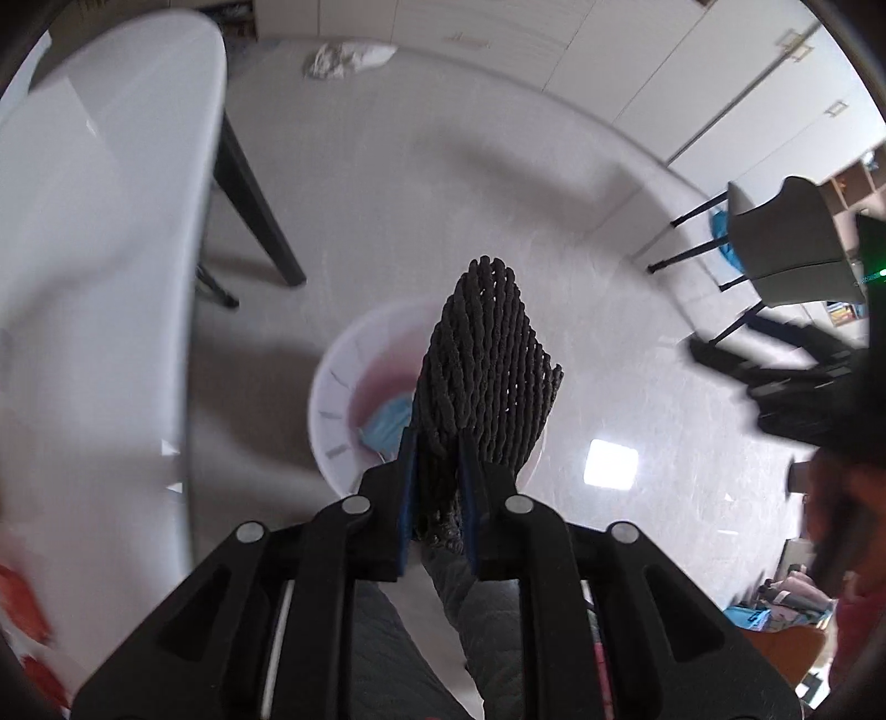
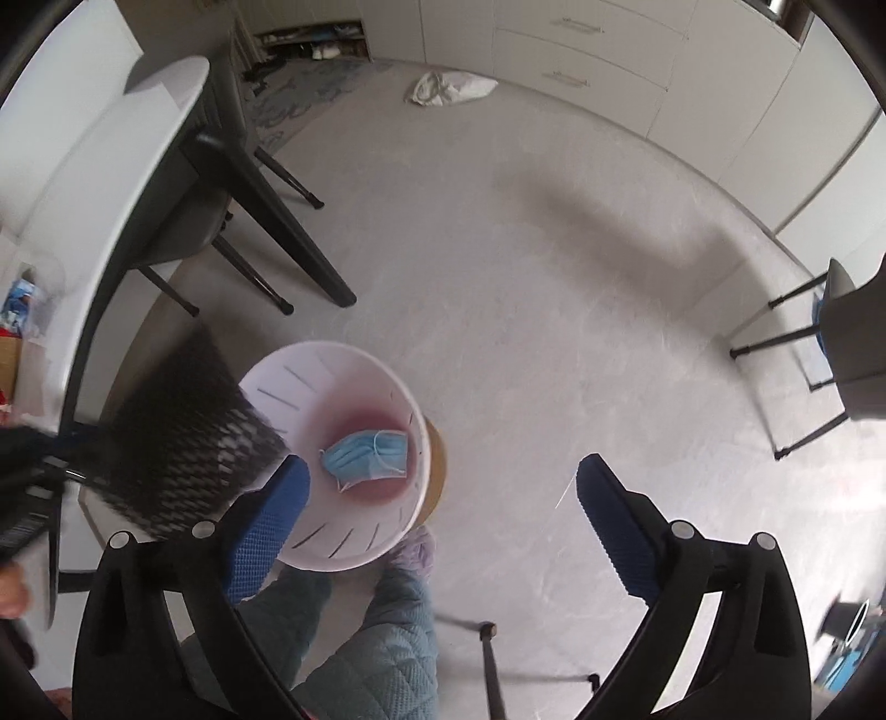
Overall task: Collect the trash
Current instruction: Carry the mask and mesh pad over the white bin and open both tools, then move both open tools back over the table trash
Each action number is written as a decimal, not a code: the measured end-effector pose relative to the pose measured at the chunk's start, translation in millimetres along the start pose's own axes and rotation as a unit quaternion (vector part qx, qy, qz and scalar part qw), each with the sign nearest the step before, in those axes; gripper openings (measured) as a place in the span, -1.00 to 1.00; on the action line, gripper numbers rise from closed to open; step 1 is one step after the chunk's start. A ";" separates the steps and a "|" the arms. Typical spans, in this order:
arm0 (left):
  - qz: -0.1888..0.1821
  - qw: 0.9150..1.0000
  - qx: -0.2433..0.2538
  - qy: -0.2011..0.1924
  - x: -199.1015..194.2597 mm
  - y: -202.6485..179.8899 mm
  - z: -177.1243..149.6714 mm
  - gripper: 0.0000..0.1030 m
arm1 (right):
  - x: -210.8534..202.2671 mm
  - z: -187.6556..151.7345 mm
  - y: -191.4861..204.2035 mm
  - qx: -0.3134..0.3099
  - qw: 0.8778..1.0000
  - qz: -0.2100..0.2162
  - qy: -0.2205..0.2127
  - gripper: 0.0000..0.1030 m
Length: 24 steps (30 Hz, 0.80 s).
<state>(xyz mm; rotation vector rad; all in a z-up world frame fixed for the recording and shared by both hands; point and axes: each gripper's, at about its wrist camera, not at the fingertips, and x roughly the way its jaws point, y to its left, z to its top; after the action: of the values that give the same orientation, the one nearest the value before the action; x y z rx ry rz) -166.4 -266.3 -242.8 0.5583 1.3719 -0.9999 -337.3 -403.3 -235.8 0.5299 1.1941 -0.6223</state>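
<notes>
Left gripper [image 1: 434, 471] pinched dark woven mat [image 1: 487, 360] above white bin [image 2: 332, 459], for dropping | right gripper [image 2: 443, 487] spread, bin at 11 o'clock

- Pale grey floor [image 2: 526, 288] with soft shadows.
- White worktop [image 2: 105, 183] on black legs, left.
- Cream cupboards [image 2: 598, 50] along the far wall.
- Grey chair [image 1: 786, 243], right.

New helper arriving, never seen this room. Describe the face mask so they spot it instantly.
Find the white table; on the floor beside its dark legs stands a round white bin. The face mask lies at its pinkish bottom: pale blue, pleated, with white ear loops, the only thing inside.
</notes>
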 end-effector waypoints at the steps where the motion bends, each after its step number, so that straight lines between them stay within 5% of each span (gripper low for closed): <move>1: 0.001 1.000 -0.008 0.008 8.1 -0.8 -1.8 -0.30 | -2.8 2.3 -2.7 -0.001 1.000 0.005 -0.003 0.87; 2: 0.006 1.000 -0.014 0.011 11.4 -0.4 -4.9 0.02 | -5.6 4.5 -6.2 -0.001 1.000 0.011 -0.006 0.87; 4: 0.014 1.000 -0.024 0.005 16.6 1.5 -10.5 0.21 | -6.2 7.9 -5.1 -0.002 1.000 0.021 -0.010 0.87; 9: 0.026 0.999 -0.036 -0.004 6.4 3.6 -13.3 0.32 | -10.7 21.4 10.8 -0.025 0.999 0.036 -0.022 0.88; 13: 0.047 0.995 -0.069 -0.056 -37.4 13.1 -17.8 0.57 | -39.5 32.1 40.4 -0.067 0.995 0.052 -0.055 0.87; 15: 0.070 0.988 -0.097 -0.093 -75.9 23.9 -27.1 0.76 | -62.1 38.6 62.9 -0.097 0.990 0.069 -0.081 0.88; 20: 0.142 0.962 -0.153 -0.175 -167.7 58.0 -59.8 0.85 | -113.8 55.9 143.1 -0.187 0.963 0.137 -0.138 0.95; 24: 0.219 0.927 -0.222 -0.210 -219.1 97.7 -105.0 0.85 | -132.5 62.2 206.3 -0.252 0.936 0.195 -0.152 0.95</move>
<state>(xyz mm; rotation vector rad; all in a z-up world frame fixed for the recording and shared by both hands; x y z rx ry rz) -120.0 -74.6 -70.5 0.2650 0.9795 -0.3893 -184.2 -275.2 -80.5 0.2095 0.8729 -0.0408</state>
